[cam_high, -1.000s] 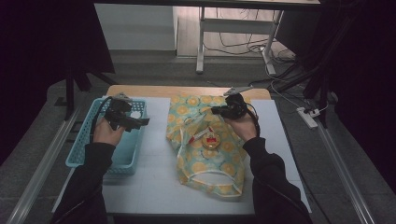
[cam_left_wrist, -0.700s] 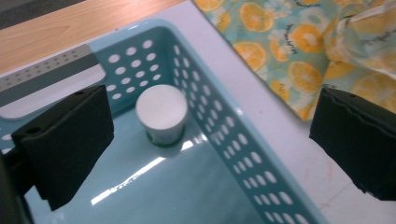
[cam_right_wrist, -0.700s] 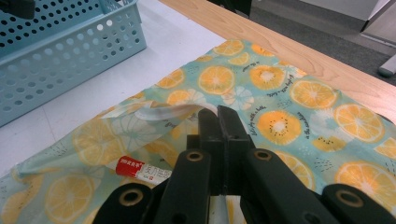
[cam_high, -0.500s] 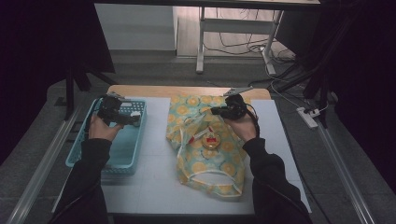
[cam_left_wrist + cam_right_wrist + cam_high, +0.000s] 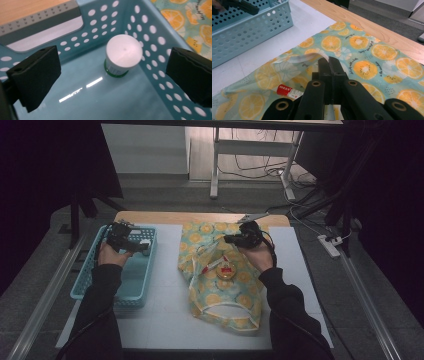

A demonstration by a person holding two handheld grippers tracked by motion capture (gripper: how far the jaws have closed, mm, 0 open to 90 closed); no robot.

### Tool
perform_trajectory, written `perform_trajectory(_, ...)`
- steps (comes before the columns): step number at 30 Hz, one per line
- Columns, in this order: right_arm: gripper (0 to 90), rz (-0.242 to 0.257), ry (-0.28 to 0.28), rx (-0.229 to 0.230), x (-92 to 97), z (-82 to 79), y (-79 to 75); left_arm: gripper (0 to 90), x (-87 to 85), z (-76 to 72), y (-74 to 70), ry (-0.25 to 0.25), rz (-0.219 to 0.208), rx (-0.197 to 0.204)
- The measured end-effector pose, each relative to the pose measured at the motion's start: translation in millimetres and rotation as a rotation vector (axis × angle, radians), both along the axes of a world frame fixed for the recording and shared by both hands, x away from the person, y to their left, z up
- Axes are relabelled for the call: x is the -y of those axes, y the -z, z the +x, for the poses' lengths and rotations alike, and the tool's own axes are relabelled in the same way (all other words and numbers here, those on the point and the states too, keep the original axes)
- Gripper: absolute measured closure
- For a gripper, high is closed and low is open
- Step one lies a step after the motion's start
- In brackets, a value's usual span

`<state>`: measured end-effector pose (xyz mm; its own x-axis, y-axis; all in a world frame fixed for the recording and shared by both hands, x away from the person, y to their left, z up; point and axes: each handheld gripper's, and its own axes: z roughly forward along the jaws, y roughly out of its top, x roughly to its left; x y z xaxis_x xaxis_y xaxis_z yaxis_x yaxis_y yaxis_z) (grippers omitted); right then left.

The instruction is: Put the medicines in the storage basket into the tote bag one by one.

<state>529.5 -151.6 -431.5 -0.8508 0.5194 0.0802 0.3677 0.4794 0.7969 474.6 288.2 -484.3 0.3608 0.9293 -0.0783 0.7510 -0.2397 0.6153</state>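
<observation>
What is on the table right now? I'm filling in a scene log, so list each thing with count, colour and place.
basket: one, light blue, perforated, left side of the table.
jar: one, white lid, green base, standing inside the basket near its wall.
bag: one, pale green cloth with orange slices, table centre.
tube: one, red and white, lying at the bag's mouth.
round tin: one, orange-red, at the bag's mouth.
table: one, white top, wooden far edge.
left gripper: black, jaws open over the jar.
right gripper: black, jaws shut on the bag's rim.
</observation>
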Motion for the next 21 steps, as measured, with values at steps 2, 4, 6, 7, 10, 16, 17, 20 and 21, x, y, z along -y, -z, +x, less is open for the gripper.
perform_trajectory(2,90.0,0.0,0.0,0.003,0.8,0.3,-0.4,1.6,-0.3,3.2,3.4,-0.007,-0.002,-0.012)
perform_trajectory(4,90.0,0.002,0.001,0.003,1.4,0.5,-1.0,1.8,0.6,5.5,5.8,-0.002,0.001,-0.019)
perform_trajectory(6,90.0,0.002,0.001,0.004,1.4,0.3,-1.3,3.0,2.8,7.9,8.4,0.005,0.009,-0.03)
perform_trajectory(7,90.0,0.002,0.0,0.004,1.3,0.2,-1.4,3.4,4.5,9.2,9.6,0.016,0.016,-0.034)
perform_trajectory(10,90.0,0.002,-0.001,0.004,0.9,-0.3,-1.5,6.5,9.0,12.6,12.0,0.026,0.039,-0.045)
perform_trajectory(16,90.0,0.002,-0.005,0.008,0.3,-1.7,-2.2,19.9,15.4,17.2,14.8,0.052,0.07,-0.056)
perform_trajectory(17,90.0,0.001,-0.006,0.007,0.3,-1.7,-2.4,21.9,16.1,17.5,14.9,0.056,0.073,-0.056)
perform_trajectory(20,90.0,0.002,-0.005,0.004,0.4,-2.2,-2.1,31.5,16.7,17.8,15.2,0.079,0.062,-0.061)
perform_trajectory(21,90.0,0.002,-0.005,0.003,0.5,-2.3,-2.0,35.4,16.8,17.8,15.1,0.083,0.059,-0.063)
